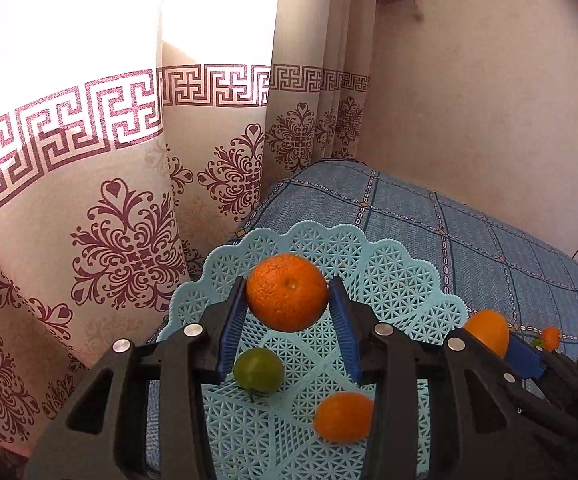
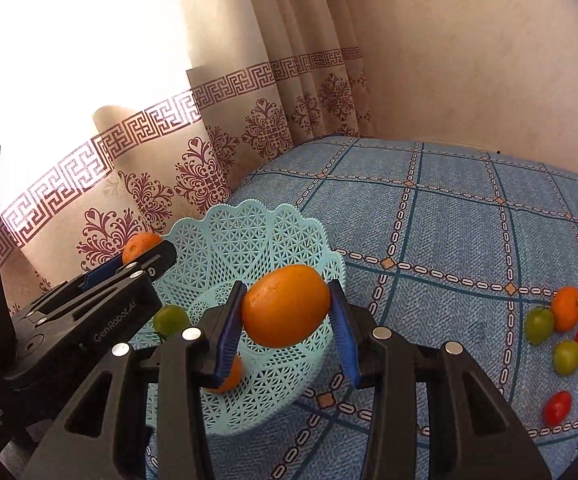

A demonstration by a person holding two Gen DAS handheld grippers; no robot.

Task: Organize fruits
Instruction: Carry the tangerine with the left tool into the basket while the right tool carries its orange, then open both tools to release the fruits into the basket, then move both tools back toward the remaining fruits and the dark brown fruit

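Currently pinching one round orange citrus fruit (image 1: 287, 292) (image 2: 285, 306) in each gripper, left gripper (image 1: 287, 312) and right gripper (image 2: 287, 330), above pale blue perforated plastic basket (image 1: 405, 280) (image 2: 249, 236). Risk: simultaneous release, collision, roll-out onto blue checked bedspread (image 2: 449, 220).

The right gripper's finger (image 2: 225, 354) is hiding most of an orange fruit (image 2: 231, 376) in the basket (image 2: 289, 364); motion is blurring it.

The left gripper (image 1: 287, 300) is held at lower centre of its view, pads clamped on an orange (image 1: 287, 292). The right gripper (image 2: 287, 312), likewise placed, is closed around another orange (image 2: 285, 306).
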